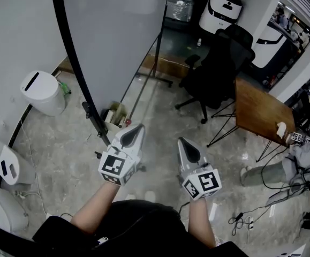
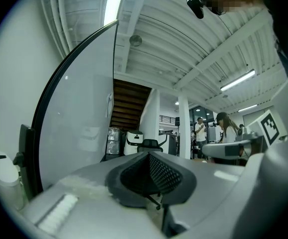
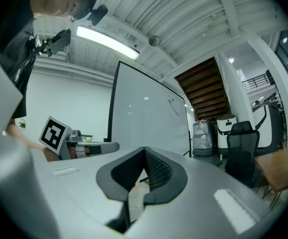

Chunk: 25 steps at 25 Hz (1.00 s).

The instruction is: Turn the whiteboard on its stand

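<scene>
Head view looks down on a large white whiteboard with a thin black frame. It stands upright on its black metal tube stand, which rests on the grey marbled floor. The board's near vertical edge runs down to a black bracket on the stand's near upright, and the left gripper hovers just beside that upright, not touching it. The right gripper is alongside, a little further from the board.

In the left gripper view the grey ribbed jaws are pressed together at the tip with nothing between them, and the board fills the left of the scene. The right gripper view shows the same: jaws together and empty, with the board ahead.

The panel looks stiff and broad, probably fairly heavy, and its face is smooth and glossy, so pads would likely slip on it. The black frame is the better hold: its near edge, well away from the pivot bracket, should give the most leverage. Both sets of jaws would need to part first to clamp the frame.

A slow, even turn seems wise, since the light stand could shift on the hard floor. A black office chair stands near the far side.
</scene>
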{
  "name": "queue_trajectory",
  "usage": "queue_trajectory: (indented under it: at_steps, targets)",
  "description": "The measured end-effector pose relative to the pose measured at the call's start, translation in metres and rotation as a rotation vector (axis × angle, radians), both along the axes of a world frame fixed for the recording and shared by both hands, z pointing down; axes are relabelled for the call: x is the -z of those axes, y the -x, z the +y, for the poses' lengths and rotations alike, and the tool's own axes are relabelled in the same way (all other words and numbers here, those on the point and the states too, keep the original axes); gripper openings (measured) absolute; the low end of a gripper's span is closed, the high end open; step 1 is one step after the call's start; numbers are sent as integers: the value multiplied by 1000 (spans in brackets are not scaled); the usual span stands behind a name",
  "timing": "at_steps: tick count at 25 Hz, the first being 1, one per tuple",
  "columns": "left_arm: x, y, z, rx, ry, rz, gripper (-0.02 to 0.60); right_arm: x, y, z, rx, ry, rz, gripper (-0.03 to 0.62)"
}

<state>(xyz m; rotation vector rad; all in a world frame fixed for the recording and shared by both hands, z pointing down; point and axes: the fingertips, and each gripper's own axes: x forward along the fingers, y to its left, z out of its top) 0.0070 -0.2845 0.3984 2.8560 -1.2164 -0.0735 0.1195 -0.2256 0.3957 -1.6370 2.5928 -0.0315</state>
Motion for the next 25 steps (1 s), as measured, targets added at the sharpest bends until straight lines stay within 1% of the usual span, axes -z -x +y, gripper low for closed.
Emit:
queue_trajectory:
  at_steps: [14, 25]
  targets:
    - [-3, 8, -3, 18, 0, 2, 5, -2, 4, -3, 11, 2, 9, 8]
    - [-4, 32, -10, 57, 10, 2, 5, -5, 22, -11, 39, 13, 17, 8]
